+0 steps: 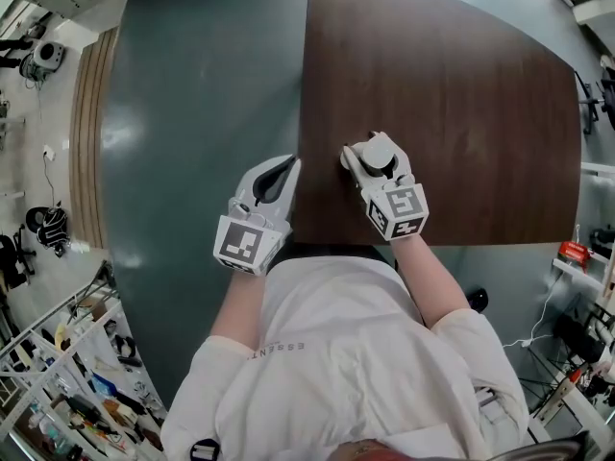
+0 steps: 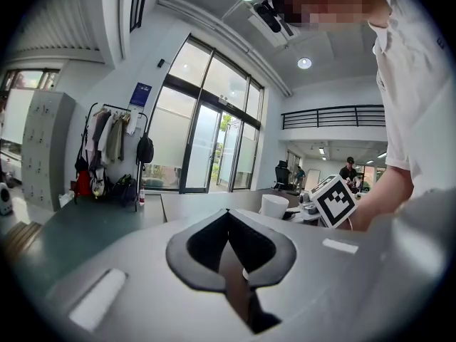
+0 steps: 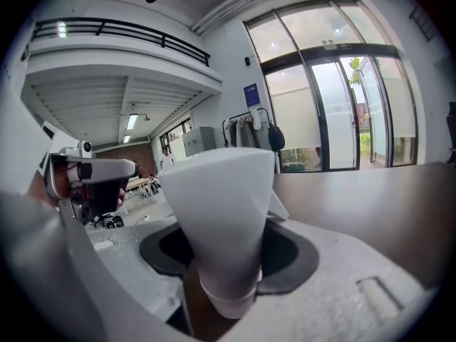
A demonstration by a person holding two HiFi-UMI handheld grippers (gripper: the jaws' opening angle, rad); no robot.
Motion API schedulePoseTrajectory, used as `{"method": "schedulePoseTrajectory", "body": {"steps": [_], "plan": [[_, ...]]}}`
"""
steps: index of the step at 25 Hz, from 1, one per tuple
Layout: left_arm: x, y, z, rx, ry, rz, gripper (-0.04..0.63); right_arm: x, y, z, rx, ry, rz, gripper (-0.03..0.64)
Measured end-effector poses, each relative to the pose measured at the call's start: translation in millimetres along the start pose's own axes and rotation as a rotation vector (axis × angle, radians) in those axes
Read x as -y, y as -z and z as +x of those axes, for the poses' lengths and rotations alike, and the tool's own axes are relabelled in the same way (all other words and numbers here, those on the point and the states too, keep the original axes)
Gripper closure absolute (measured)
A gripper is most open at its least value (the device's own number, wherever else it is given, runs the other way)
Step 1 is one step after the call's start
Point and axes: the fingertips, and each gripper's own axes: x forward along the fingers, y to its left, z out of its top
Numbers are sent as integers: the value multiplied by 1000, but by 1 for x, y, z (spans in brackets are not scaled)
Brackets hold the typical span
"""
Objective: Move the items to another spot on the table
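The dark brown counter carries everything, and all the action is at its near left corner. The left gripper hangs at the counter's left edge, near the near edge, with its fingers pressed together at the tips and nothing between them. The right gripper is just beside it, a little farther in over the wood, its marker cube towards the person. Its fingers are pinching a white paper cup, with the dark pads against the narrow lower part of the cup's wall on either side. The cup stands near the counter's near left corner, long axis upright with a slight lean, wide end up and narrow end down by the fingers. From above its round top looks pale, and I cannot tell whether anything is inside.
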Motion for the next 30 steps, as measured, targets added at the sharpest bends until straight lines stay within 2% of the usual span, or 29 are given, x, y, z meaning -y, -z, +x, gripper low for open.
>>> {"method": "schedulePoseTrajectory", "body": {"steps": [5, 10, 15, 23, 30], "plan": [[1, -9, -3, 31, 17, 23, 578, 3, -8, -12, -1, 41, -22, 397], [1, -29, -1, 79, 50, 27, 578, 10, -45, -36, 67, 121, -60, 399], [22, -35, 12, 80, 121, 30, 577, 22, -59, -70, 109, 196, -79, 399], [123, -44, 52, 72, 289, 88, 577, 67, -45, -159, 160, 318, -21, 399], [244, -36, 81, 74, 378, 107, 578, 129, -16, -274, 187, 412, 10, 399]]}}
